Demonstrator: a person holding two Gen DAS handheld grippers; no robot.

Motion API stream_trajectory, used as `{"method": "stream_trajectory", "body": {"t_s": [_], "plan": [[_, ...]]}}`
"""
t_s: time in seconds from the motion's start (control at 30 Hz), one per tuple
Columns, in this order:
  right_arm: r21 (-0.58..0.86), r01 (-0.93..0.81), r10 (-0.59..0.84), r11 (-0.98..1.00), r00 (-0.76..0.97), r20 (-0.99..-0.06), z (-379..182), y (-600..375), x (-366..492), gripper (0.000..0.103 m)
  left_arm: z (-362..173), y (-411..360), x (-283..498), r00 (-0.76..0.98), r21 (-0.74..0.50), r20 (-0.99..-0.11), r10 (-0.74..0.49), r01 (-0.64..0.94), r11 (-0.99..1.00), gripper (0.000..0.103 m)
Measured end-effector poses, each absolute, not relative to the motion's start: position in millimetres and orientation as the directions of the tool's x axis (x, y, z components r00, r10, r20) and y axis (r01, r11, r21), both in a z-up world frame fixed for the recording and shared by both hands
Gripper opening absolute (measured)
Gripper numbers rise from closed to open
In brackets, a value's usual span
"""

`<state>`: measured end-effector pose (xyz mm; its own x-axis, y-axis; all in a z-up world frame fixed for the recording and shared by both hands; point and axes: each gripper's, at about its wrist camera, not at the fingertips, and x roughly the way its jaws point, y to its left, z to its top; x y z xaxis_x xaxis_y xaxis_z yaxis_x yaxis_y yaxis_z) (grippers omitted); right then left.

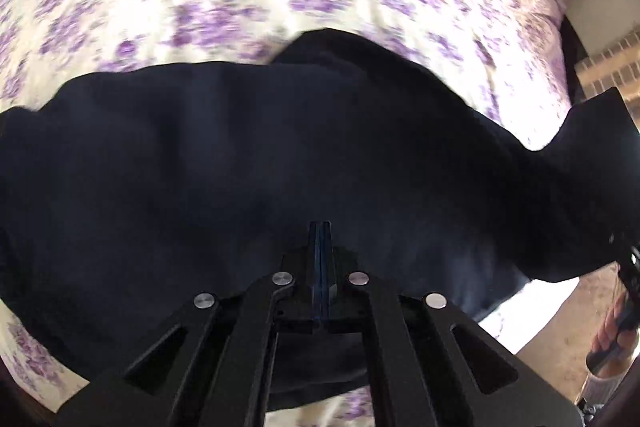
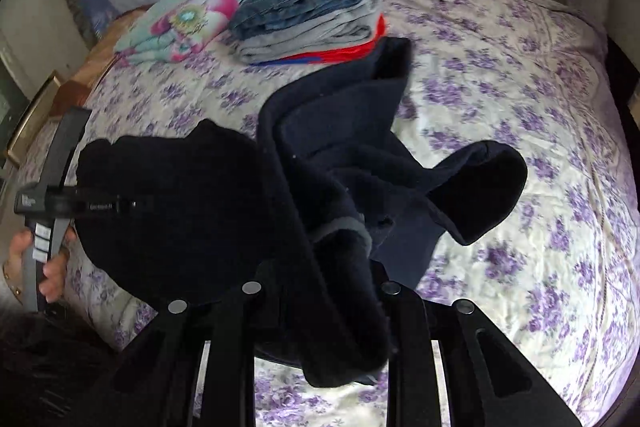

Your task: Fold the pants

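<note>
The dark navy pants (image 1: 280, 163) hang stretched above the bed between my two grippers. In the left wrist view my left gripper (image 1: 320, 227) has its jaws pressed together with the fabric draped around and below them. In the right wrist view the pants (image 2: 344, 131) are bunched over my right gripper (image 2: 340, 267), whose fingertips are hidden under the cloth. One leg end (image 2: 480, 187) curls open to the right. The left gripper's body (image 2: 60, 203) shows at the left edge with the fabric running to it.
The bed has a cream cover with purple flowers (image 2: 500, 87). A stack of folded jeans and grey clothes over a red and blue item (image 2: 312, 15) lies at the far side, beside a floral folded quilt (image 2: 192, 15). The bed's edge and floor (image 1: 580, 307) are at right.
</note>
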<state>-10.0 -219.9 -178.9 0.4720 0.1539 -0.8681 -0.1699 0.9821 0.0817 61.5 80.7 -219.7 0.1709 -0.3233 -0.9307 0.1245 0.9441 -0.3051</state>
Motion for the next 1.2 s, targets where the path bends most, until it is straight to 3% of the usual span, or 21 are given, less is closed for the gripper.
{"method": "stream_trajectory", "body": {"t_s": [0.07,0.2,0.33,0.4,0.47,0.57,0.67,0.77,0.83,0.87,0.9,1.1,1.2], "plan": [[0.080,-0.258,0.187,0.963,0.422,-0.887,-202,-185,-4,0.023,-233,98,66,0.169,-0.287,-0.940,-0.296,0.073,0.955,0.000],[0.039,-0.316,0.149,0.948,0.333,-0.931,-258,-141,6,0.024,-250,112,64,0.181,-0.385,-0.906,-0.383,0.025,0.923,0.001],[0.059,-0.294,0.152,0.954,0.305,-0.940,-266,-139,13,0.025,-252,124,63,0.188,-0.428,-0.886,-0.425,0.027,0.904,0.001],[0.092,-0.298,0.178,0.950,0.276,-0.945,-265,-140,13,0.043,-252,127,60,0.188,-0.435,-0.882,-0.432,0.027,0.900,0.002],[0.075,-0.324,0.162,0.943,0.251,-0.954,-262,-132,9,0.051,-251,135,55,0.187,-0.424,-0.887,-0.423,0.036,0.905,0.002],[0.060,-0.389,0.159,0.919,0.229,-0.960,-247,-114,-3,0.058,-247,121,56,0.188,-0.386,-0.901,-0.390,0.056,0.921,0.002],[0.152,-0.455,0.266,0.877,0.199,-0.943,-217,-103,-16,0.061,-244,108,58,0.187,-0.362,-0.911,-0.368,0.064,0.930,0.002],[0.163,-0.441,0.311,0.883,0.287,-0.906,-185,-115,-18,0.064,-241,105,56,0.187,-0.345,-0.917,-0.352,0.069,0.936,0.002],[0.171,-0.398,0.317,0.901,0.338,-0.886,-180,-130,-15,0.055,-242,99,57,0.188,-0.335,-0.921,-0.342,0.068,0.940,0.001],[0.181,-0.374,0.313,0.909,0.331,-0.890,-185,-137,-11,0.033,-243,97,58,0.189,-0.332,-0.922,-0.339,0.067,0.941,0.001],[0.195,-0.349,0.307,0.916,0.302,-0.903,-195,-141,-4,0.019,-243,93,59,0.189,-0.329,-0.923,-0.336,0.065,0.942,0.001],[0.279,-0.273,0.325,0.920,0.139,-0.935,-265,-136,6,0.019,-244,88,63,0.185,-0.332,-0.923,-0.337,0.060,0.941,0.001],[0.299,-0.245,0.332,0.922,0.105,-0.937,-260,-136,17,0.018,-245,88,64,0.182,-0.340,-0.921,-0.344,0.052,0.939,0.001]]}}
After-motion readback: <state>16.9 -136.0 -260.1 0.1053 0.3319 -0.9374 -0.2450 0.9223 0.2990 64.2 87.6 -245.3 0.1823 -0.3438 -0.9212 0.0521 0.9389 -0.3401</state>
